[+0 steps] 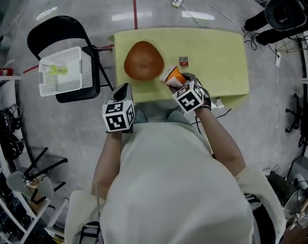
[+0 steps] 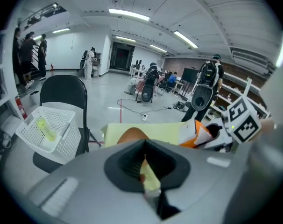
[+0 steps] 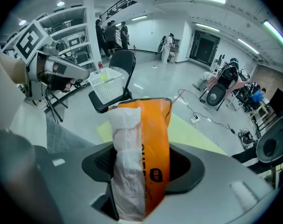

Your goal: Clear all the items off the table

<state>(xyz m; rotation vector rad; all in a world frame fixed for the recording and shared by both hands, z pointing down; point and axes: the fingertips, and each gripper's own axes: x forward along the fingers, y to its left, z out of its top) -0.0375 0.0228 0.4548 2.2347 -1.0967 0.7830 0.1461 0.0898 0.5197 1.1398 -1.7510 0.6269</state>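
Right gripper has its jaws spread fairly wide and clamped on an orange-and-white packet, which stands upright between the pads. It's held over the near edge of the yellow-green table, just beside a round brown object lying on the tabletop. A small red item lies a bit further back on the table. Left gripper is fully closed with nothing in it, off the table's near-left corner. To the left, a white mesh basket rests on a black folding chair, with a yellow-green thing inside.
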